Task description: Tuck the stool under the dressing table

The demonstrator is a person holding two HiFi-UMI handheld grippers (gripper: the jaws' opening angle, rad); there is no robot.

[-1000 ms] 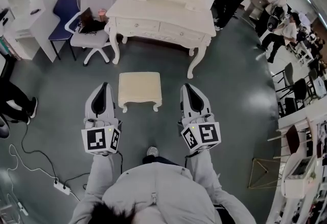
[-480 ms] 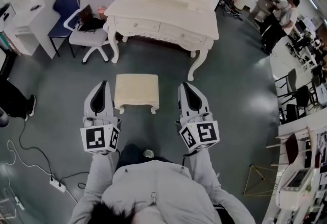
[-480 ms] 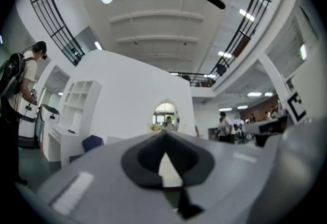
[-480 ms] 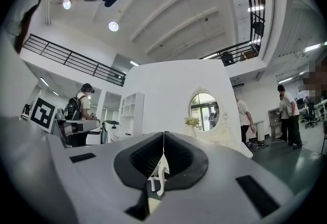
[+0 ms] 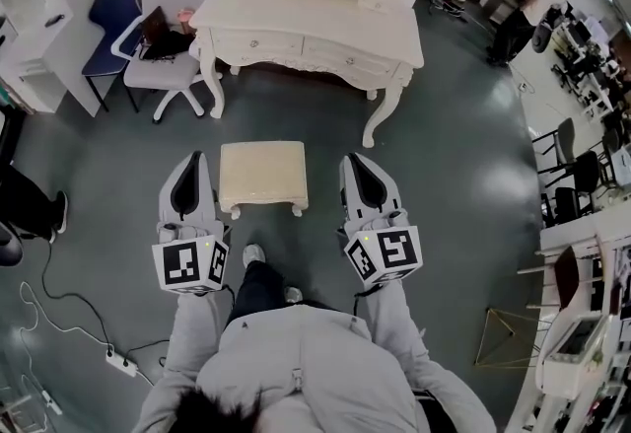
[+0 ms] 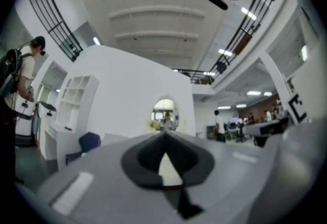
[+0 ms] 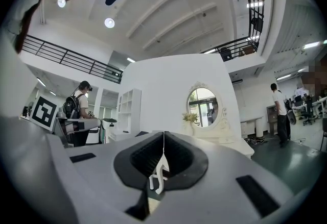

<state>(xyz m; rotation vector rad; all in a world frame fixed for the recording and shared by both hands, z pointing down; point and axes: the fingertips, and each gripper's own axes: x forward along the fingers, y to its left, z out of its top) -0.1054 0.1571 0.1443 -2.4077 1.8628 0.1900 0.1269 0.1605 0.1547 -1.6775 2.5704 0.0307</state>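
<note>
While both sets of jaws are closed on nothing, left hand-held gripper (image 5: 193, 158) and right hand-held gripper (image 5: 354, 162) flank the stool (image 5: 263, 175) on the floor (image 5: 454, 175), short of the dressing table (image 5: 306, 27). Looks rigid, light; push seat's near edge evenly.

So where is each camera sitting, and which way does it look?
Head view: on the person's head, looking steeply down at the stool and dressing table; shows shoulders, sleeves, a leg, the left tool and right tool.
Left gripper view: on the left tool, looking level along its shut jaws toward the mirror; the person's head shows overhead.
Right gripper view: on the right tool, looking level along its shut jaws the same way; the person's head shows overhead.
Shared: both gripper views see the mirror above the dressing table.
</note>
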